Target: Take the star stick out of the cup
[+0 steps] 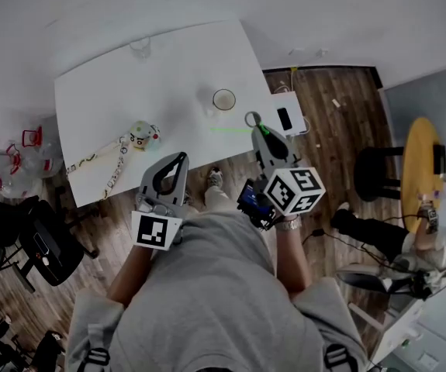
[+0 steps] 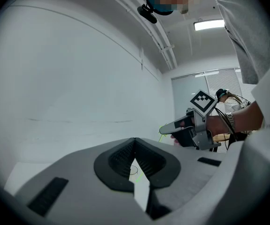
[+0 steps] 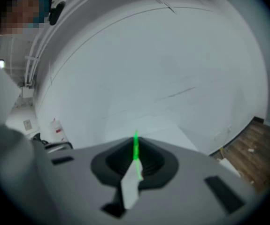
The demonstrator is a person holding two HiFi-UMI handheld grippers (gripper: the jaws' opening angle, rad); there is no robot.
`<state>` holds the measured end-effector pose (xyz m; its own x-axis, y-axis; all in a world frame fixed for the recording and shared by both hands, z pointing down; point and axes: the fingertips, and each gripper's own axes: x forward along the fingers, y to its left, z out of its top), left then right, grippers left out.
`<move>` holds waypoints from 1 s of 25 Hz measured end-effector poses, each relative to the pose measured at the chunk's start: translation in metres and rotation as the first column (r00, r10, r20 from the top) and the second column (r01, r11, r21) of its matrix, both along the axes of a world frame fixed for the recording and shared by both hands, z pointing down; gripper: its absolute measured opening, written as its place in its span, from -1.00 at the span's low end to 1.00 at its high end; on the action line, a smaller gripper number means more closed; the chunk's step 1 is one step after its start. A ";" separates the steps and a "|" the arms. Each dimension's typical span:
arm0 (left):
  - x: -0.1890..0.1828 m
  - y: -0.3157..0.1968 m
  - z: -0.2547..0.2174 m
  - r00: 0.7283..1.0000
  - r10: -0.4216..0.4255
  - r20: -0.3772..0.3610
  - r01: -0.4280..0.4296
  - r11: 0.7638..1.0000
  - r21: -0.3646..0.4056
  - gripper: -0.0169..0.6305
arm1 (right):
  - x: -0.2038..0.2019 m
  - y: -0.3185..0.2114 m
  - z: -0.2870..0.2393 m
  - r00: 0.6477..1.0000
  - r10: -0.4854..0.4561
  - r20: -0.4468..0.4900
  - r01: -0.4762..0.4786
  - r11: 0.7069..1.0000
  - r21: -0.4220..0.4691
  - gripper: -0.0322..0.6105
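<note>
A round cup (image 1: 224, 99) stands on the white table (image 1: 98, 91), and I see no stick in it. The thin green star stick (image 1: 234, 130) is outside the cup, a blurred streak running left from my right gripper (image 1: 252, 119), which is shut on it just in front of the cup. The right gripper view has the green stick (image 3: 135, 146) pinched between the closed jaws of that gripper (image 3: 135, 150). My left gripper (image 1: 181, 158) hovers at the table's near edge, jaws shut with nothing in them. From the left gripper view (image 2: 135, 142), the right gripper (image 2: 170, 126) and the stick (image 2: 162, 131) show.
A clear glass (image 1: 140, 47) stands at the table's far edge, and a round toy with bead strings (image 1: 141, 136) lies at front left. A white box with a phone (image 1: 286, 117) sits at the right corner. A black chair (image 1: 44, 242), a stool (image 1: 374, 173) and a round wooden table (image 1: 420, 161) stand around.
</note>
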<state>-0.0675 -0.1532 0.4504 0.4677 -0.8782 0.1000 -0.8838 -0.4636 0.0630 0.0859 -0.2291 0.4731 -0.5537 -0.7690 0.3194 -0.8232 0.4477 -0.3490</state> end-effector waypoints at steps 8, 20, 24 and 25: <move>-0.003 0.025 0.002 0.999 0.039 0.008 -0.040 0.999 0.013 -0.84 | -0.014 0.041 0.006 1.000 -0.003 -0.012 0.003 1.000 -0.005 -0.76; -0.015 0.049 0.002 0.999 0.039 0.017 -0.040 0.998 0.051 -0.84 | -0.033 0.075 0.016 0.999 -0.023 -0.033 0.023 1.000 0.003 -0.76; -0.021 0.053 0.003 1.000 0.027 0.011 -0.028 0.998 0.051 -0.84 | -0.037 0.083 0.020 0.999 -0.032 -0.032 0.032 0.999 0.002 -0.76; -0.022 0.053 0.002 1.000 0.025 0.003 -0.025 0.998 0.052 -0.84 | -0.038 0.084 0.021 0.999 -0.034 -0.029 0.034 0.999 0.002 -0.76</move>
